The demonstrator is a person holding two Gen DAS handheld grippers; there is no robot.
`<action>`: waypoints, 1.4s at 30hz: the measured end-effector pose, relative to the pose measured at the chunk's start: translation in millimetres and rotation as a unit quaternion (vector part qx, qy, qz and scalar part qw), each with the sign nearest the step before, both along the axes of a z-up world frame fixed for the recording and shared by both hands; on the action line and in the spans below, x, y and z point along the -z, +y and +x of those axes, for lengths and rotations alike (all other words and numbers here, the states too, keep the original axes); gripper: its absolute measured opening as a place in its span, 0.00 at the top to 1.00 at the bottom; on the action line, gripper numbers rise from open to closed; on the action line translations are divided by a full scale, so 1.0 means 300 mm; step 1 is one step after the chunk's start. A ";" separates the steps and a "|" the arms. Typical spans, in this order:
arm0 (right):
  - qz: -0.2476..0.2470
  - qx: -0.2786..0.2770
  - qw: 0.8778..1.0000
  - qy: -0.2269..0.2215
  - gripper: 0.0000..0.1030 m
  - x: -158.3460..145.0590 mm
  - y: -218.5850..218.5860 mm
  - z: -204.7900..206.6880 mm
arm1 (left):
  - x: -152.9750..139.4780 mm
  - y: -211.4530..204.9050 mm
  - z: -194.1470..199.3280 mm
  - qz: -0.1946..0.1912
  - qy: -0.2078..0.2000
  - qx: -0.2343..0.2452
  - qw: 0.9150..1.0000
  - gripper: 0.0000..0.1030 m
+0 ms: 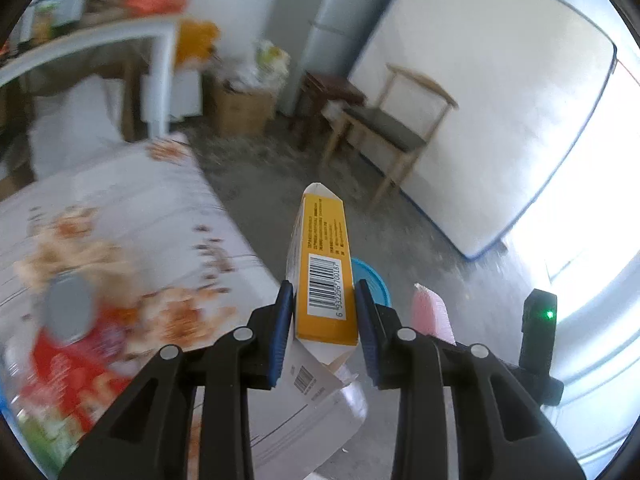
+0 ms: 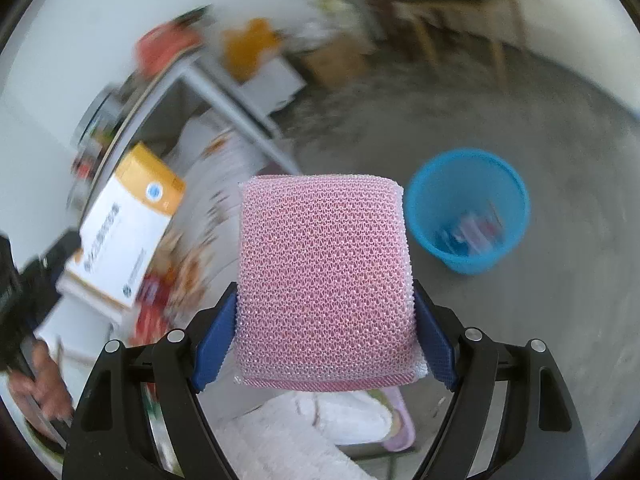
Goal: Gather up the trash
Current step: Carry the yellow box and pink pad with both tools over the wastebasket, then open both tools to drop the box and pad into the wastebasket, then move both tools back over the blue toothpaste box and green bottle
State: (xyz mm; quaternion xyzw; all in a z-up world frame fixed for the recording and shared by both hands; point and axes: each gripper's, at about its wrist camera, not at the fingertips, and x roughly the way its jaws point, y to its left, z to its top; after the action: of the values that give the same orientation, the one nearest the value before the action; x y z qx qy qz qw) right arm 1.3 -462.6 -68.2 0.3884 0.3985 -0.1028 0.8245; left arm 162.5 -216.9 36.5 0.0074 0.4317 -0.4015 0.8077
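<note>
A yellow box [image 1: 325, 276] is gripped by the left hand-held gripper [image 1: 325, 320], its narrow sides pressed between the blue pads. A pink sponge [image 2: 326, 284] is gripped across its width by the right hand-held gripper [image 2: 326, 344]. Both are carried in the air, beside a table [image 1: 168, 216] with a patterned cloth. A blue bin [image 2: 466, 210] stands on the floor, ahead of the sponge and to its right. Some trash is already seen at its bottom, but it is too blurred to be named. The mouth of the bin is not wide, so a thing released too early may fall on the floor. The sponge is soft and light, so it may bounce off the rim. The box sticks far out of the pads and may slip if it is tilted.
</note>
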 end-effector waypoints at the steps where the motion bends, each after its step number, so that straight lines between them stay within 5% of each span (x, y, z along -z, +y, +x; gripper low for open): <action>1: 0.020 0.020 1.000 0.005 0.26 0.037 -0.055 -0.006 | 0.019 -0.044 0.012 0.005 0.008 0.011 1.000 0.70; 8: 0.102 0.086 0.991 0.029 0.26 0.208 -0.274 0.047 | 0.210 -0.437 0.101 0.060 0.066 0.079 0.993 0.70; 13: 0.115 0.114 0.986 0.023 0.22 0.276 -0.430 0.154 | 0.319 -0.667 0.165 0.070 0.078 0.089 0.991 0.67; 15: 0.104 0.125 0.986 0.027 0.17 0.318 -0.477 0.201 | 0.375 -0.748 0.199 0.075 0.082 0.091 0.990 0.40; 18: 0.097 0.138 0.984 0.054 0.15 0.403 -0.523 0.242 | 0.437 -0.795 0.234 0.104 0.075 0.070 0.989 0.35; 22: 0.111 0.148 0.980 0.074 0.15 0.464 -0.500 0.226 | 0.443 -0.745 0.238 0.099 0.084 0.057 0.990 0.34; 28: 0.102 0.132 0.984 0.056 0.15 0.420 -0.408 0.130 | 0.334 -0.607 0.199 0.088 0.052 0.044 0.994 0.32; 42: 0.050 0.028 0.998 -0.033 0.15 0.080 -0.160 0.082 | -0.008 -0.130 -0.020 0.031 -0.001 0.031 0.999 0.21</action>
State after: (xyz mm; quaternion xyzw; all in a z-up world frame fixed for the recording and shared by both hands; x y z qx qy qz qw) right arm 25.9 -510.6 -92.1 0.4433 0.3649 -0.0927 0.8135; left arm 156.7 -256.0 39.0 0.0463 0.4424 -0.4131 0.7947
